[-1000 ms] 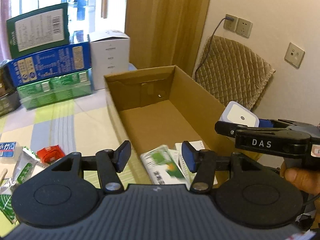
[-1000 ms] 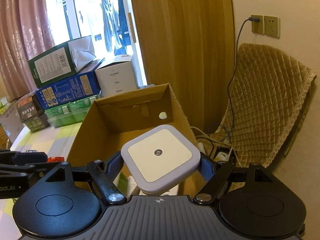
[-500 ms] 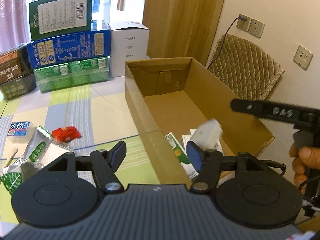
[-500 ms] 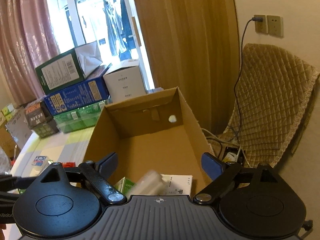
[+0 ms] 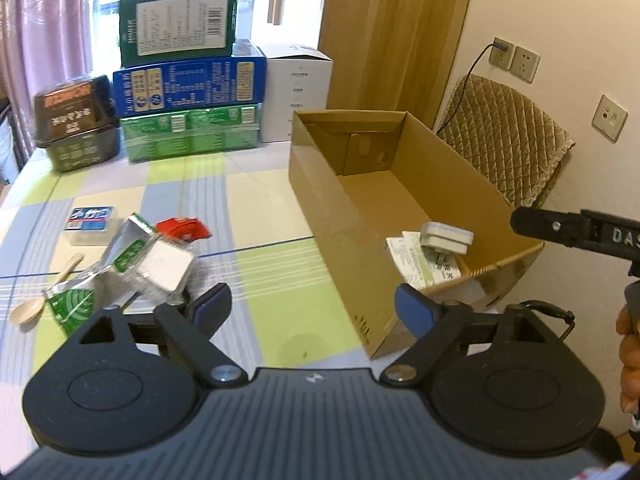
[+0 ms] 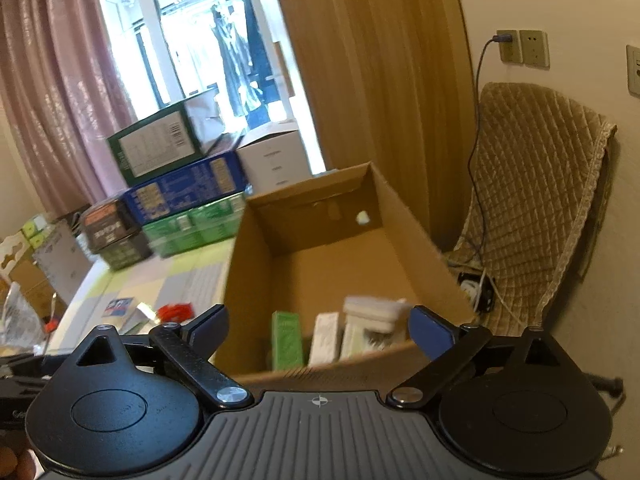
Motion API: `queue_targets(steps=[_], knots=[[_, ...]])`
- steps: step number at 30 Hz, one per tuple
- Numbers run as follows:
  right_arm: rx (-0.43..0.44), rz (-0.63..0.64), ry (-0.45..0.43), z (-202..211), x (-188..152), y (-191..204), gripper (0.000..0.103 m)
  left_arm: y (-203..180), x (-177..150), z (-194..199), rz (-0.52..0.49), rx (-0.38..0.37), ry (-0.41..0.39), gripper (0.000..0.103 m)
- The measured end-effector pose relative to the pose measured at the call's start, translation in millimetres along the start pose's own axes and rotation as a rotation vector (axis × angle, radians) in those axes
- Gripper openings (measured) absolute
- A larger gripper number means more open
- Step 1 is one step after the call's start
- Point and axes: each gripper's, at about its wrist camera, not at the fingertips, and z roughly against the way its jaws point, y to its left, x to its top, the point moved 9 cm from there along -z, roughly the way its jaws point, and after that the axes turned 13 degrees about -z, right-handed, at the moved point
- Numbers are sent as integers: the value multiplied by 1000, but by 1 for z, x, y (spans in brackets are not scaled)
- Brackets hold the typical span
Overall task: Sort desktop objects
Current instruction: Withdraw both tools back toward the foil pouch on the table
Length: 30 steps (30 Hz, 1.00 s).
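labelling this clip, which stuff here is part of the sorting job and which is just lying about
Part of the job:
cardboard box
white plug, in the box
packets in the box
red packet
green pouch
blue packet
spoon
both hand-held grippers, left and right, open and empty

Just lying about:
stacked cartons
white carton
quilted chair
wall sockets

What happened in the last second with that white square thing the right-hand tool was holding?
The right tool let go of the white plug-in light; it dropped into the cardboard box and now lies on the packets there. That tool is open and empty. The left tool stayed open and empty, and the clutter on the table was not touched.
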Motion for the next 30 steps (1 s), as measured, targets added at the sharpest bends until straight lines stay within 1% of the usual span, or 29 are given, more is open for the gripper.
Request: queue_targets(steps=[2,4,6,9,15,20,25,30], knots=[[7,4,2,9,-8,7,96,4,-6,11,2,14,-4,91],[16,5,10,17,-18,14,98,9,-13,23,9,28,-8,96],[23,11,20,23,-28,21,101,14,-20,33,16,43,-12,98],[37,22,41,29,-44,33,101,26,-33,48,34,71,-11,101],[70,58,86,32,-70,60,101,57,-61,73,76,124,8,101],[92,86,106,32,-85,79,101,84,-80,91,116,169,19,102],[105,113,122,29,-95,94,101,105,-93,103,152,200,21,102],[113,140,140,24,-103,105,101,122,-102,105,174,217,29,102]])
